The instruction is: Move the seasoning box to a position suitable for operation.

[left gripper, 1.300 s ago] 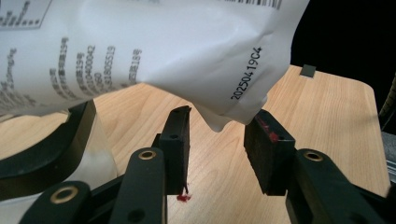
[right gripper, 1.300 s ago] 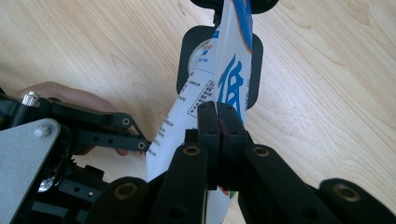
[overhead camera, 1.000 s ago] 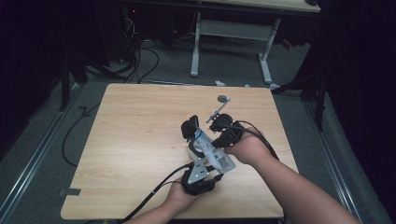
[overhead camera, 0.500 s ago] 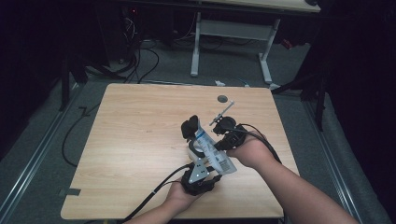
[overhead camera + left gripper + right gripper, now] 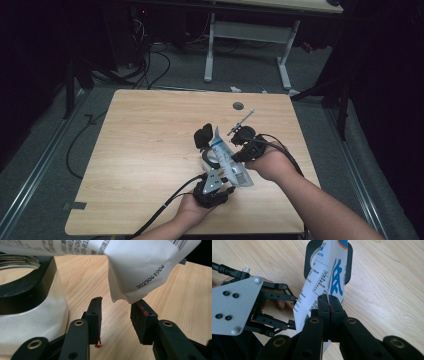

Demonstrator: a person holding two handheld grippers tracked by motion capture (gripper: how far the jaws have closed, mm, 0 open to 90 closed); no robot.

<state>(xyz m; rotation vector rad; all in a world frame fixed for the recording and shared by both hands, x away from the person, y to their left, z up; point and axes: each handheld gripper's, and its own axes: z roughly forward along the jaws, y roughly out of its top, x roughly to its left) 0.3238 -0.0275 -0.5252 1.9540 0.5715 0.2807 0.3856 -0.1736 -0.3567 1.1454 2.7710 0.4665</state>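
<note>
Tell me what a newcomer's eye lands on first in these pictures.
The white pouch with blue print, held up over the near middle of the wooden table, pinched by the right gripper. Beside it, the left gripper stands open under the pouch's bottom corner, next to a clear glass jar.

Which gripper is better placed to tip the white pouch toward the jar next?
Right, probably. The right gripper is already shut on the white pouch, holding it over the jar. The left gripper stands open beside the jar, with only the pouch's lower corner near its jaws.
</note>
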